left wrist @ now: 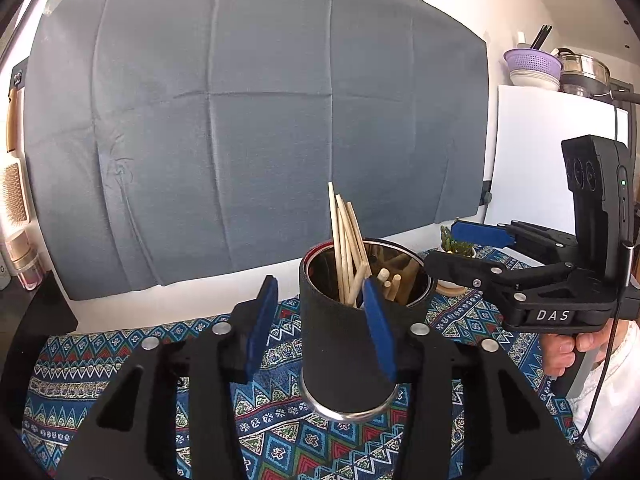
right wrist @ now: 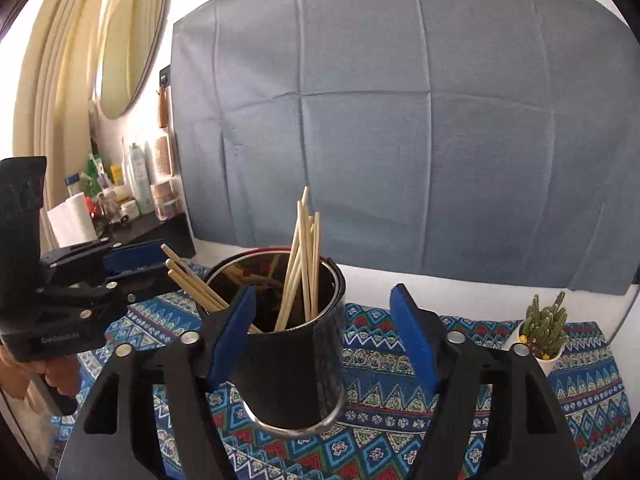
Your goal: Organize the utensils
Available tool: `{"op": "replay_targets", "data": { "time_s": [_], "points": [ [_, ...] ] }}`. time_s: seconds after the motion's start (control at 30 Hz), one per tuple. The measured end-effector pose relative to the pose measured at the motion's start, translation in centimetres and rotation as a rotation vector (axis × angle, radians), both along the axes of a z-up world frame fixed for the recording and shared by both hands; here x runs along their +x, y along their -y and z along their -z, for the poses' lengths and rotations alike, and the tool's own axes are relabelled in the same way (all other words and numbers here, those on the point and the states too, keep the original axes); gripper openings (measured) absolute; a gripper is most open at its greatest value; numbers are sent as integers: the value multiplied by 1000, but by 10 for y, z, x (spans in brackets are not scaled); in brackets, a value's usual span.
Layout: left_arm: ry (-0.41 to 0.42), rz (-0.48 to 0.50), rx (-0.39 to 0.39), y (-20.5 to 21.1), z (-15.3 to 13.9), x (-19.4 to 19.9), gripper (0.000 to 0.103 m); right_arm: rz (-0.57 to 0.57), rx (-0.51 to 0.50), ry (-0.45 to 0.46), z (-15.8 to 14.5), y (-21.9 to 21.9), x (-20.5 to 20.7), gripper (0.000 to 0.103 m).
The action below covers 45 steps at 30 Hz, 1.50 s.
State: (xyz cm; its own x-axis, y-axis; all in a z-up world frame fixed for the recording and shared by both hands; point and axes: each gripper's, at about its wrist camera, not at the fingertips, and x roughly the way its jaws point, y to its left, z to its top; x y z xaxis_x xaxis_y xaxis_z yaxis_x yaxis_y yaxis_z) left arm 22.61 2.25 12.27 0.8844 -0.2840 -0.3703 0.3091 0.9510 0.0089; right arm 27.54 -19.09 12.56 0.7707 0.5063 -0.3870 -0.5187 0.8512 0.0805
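Note:
A black, steel-lined cup [left wrist: 340, 344] [right wrist: 296, 364] stands on the patterned cloth [left wrist: 100, 364]. A bundle of pale wooden chopsticks [left wrist: 344, 240] [right wrist: 304, 264] stands upright in it. A few more chopsticks [right wrist: 192, 284] lean out over its rim towards my left gripper [right wrist: 168, 266]. My left gripper [left wrist: 320, 284] is open just before the cup, its pads pressing nothing. My right gripper [right wrist: 324, 292] is open too, its blue pads either side of the cup without gripping it; the left wrist view shows the right gripper [left wrist: 440, 242] beside the cup.
A small potted cactus [right wrist: 544, 332] [left wrist: 456, 246] stands right of the cup. A grey-blue cloth [left wrist: 256, 120] hangs behind. A dark shelf with bottles [right wrist: 132, 200] sits at the left, kitchenware [left wrist: 560, 68] on a white unit at the right. A hand [left wrist: 560, 352] holds the right gripper.

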Motion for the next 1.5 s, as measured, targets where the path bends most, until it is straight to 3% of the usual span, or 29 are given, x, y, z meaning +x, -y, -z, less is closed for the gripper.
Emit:
{"op": "replay_targets", "data": {
  "time_s": [0.1,0.33,0.4,0.7,0.97,1.27,1.5],
  "points": [
    [6,-13,1,-2,-2,-11,59,5,-20,17,-2,3,-10,84],
    [24,-81,1,-10,-6,-40,93,11,-89,52,-2,6,-39,88],
    [20,-100,3,-12,-5,-49,97,7,-106,57,0,8,-49,88],
    [-39,-113,7,-12,10,-87,97,28,-141,43,14,18,-97,91],
    [-67,-127,63,9,37,-124,97,25,-74,-43,24,37,-141,94],
    [-104,-137,39,23,61,-171,97,-6,-2,-66,48,60,-193,95],
    [-105,-187,12,32,79,-201,97,65,47,-65,67,74,-214,95]
  ]
}}
